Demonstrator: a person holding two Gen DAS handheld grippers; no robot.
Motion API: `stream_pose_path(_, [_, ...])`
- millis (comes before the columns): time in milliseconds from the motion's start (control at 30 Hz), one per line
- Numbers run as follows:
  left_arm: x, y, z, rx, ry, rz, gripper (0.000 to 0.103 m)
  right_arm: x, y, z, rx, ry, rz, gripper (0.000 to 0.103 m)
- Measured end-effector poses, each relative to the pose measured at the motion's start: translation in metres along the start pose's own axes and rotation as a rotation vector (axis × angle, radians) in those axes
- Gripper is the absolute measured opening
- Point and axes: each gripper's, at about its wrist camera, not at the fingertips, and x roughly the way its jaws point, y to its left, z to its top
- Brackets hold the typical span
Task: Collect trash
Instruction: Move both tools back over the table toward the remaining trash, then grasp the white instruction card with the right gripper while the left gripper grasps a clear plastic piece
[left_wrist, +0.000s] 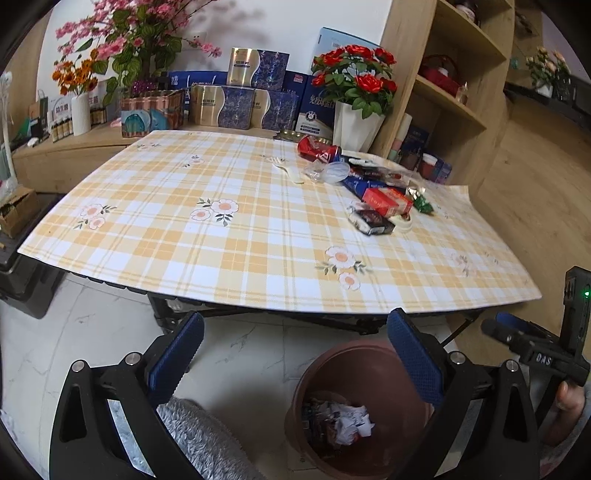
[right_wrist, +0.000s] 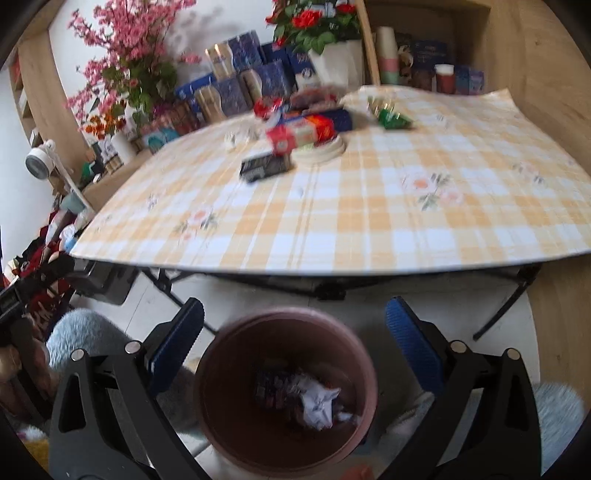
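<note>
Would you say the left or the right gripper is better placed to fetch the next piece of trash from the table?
Probably the right. The trash pile lies toward the table's right side, nearer the right gripper, which hangs open and empty over the bin. The left gripper, also open and empty, would have to reach across.

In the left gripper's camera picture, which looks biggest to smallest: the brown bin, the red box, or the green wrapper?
1. Brown bin, though it sits nearest the camera, which makes it look bigger.
2. Red box.
3. Green wrapper, smallest.

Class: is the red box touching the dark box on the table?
Touching. In the left wrist view the red box lies overlapping the dark box, with no cloth visible between them.
</note>
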Motion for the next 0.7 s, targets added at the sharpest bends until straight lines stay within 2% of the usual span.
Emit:
stream_pose_path(67, [0.002, 0.002, 0.007, -0.012, 0.001, -0.016, 0.097, -0.003, -0.005, 0.011, -0.006, -0.024, 0.011, 0.097])
stream_pose_path(200, [0.017, 0.004, 0.033, -0.041, 0.023, -0.038, 0.097, 0.002, -0.018, 0.042, 0.001, -0.011, 0.028, 0.097])
stream_pose_path(267, [0.028, 0.004, 0.053, -0.064, 0.026, -0.051, 0.097, 0.006, -0.023, 0.057, -0.013, -0.018, -0.036, 0.097])
stream_pose_path(400, [0.062, 0.000, 0.097, -0.095, 0.035, -0.080, 0.097, 0.019, -0.033, 0.079, -0.024, -0.039, -0.095, 0.097])
stream_pose_path(467, [0.089, -0.004, 0.119, -0.109, 0.050, -0.092, 0.093, 0.028, -0.040, 0.089, -0.016, -0.043, -0.109, 0.097])
stream_pose_path(633, [0.168, -0.007, 0.167, -0.185, 0.106, -0.118, 0.069, 0.052, -0.051, 0.112, 0.001, -0.057, -0.111, 0.097])
stream_pose_path(700, [0.205, -0.008, 0.186, -0.223, 0.116, -0.132, 0.066, 0.063, -0.052, 0.119, -0.002, -0.051, -0.099, 0.097])
